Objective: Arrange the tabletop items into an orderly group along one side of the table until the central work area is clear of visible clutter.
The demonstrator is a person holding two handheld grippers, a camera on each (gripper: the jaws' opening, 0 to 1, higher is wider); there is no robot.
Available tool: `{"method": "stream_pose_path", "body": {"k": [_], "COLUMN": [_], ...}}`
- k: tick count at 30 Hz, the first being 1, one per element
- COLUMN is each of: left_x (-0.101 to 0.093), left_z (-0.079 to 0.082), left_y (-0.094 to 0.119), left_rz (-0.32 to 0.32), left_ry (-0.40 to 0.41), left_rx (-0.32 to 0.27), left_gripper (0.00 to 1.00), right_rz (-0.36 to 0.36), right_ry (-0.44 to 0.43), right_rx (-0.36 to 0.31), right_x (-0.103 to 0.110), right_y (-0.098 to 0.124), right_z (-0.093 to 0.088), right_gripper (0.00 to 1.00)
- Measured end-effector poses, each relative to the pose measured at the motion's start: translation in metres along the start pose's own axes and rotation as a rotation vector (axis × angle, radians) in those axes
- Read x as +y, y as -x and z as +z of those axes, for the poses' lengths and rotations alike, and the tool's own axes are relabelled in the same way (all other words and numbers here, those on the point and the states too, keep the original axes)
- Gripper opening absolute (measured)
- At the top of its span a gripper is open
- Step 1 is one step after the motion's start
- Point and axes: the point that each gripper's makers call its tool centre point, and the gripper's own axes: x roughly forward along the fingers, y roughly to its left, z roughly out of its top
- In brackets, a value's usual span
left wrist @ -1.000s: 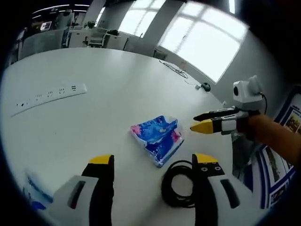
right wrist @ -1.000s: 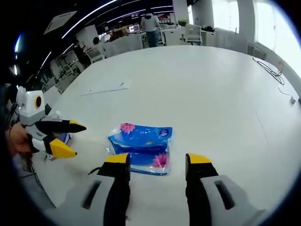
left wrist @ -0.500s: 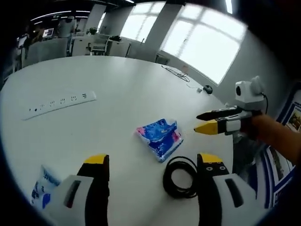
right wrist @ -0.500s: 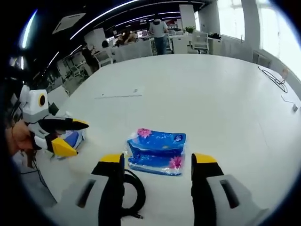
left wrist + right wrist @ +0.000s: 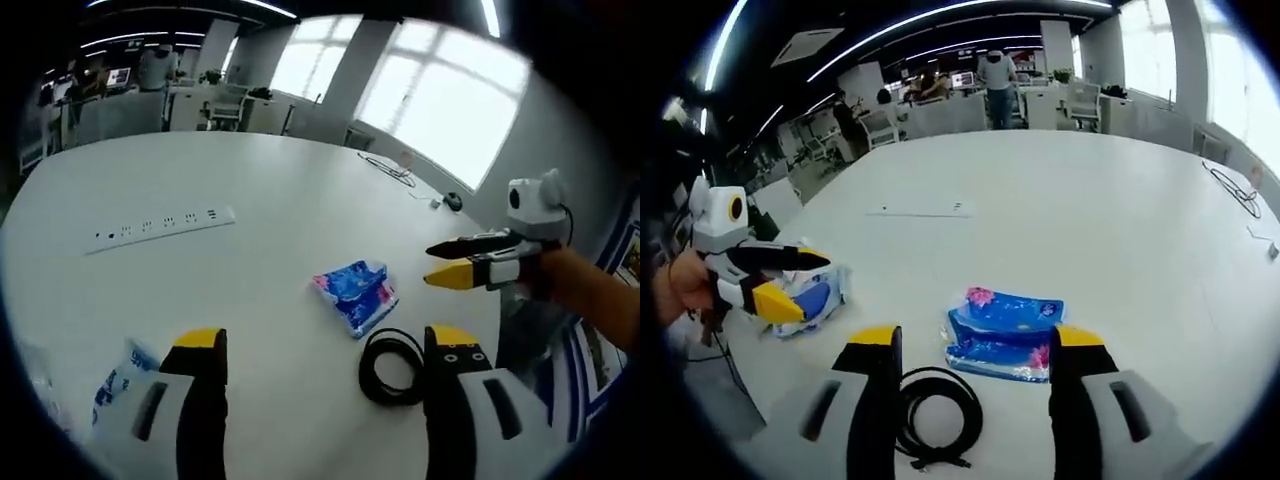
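Pulled back and up from the blue tissue pack (image 5: 1005, 335), now lying just ahead of both wide-open, empty grippers (image 5: 325, 350) (image 5: 975, 345) beside the black cable coil (image 5: 935, 415), maybe for a wider look.

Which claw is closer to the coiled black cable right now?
Hard to call; probably the right claw, hovering open just beyond the black cable and the blue tissue pack. The left claw hangs open by the blue-and-white packet, further off to the side.
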Motion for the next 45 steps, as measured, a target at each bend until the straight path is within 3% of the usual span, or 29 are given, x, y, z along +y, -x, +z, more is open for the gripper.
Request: {"method": "stream_pose_path", "body": {"k": [18, 36, 45], "left_x": [0.037, 0.074, 0.094], "left_z": [-0.001, -0.023, -0.036], "left_y": [0.074, 0.153, 0.180], "left_rz": [0.105, 0.222, 0.280], "left_ry": [0.010, 0.075, 0.098], "left_rx": [-0.052, -0.093, -0.108], "left_gripper": [0.83, 0.83, 0.83], "right_rz": [0.110, 0.239, 0.287], "right_ry": [0.079, 0.191, 0.253], "right_rx": [-0.026, -0.001, 0.036], "right_x": [0.066, 0.149, 0.175], "right_y": [-0.005, -0.028, -0.043], "right_z": [0.017, 0.022, 0.016], "right_gripper": [0.58, 0.56, 0.55]}}
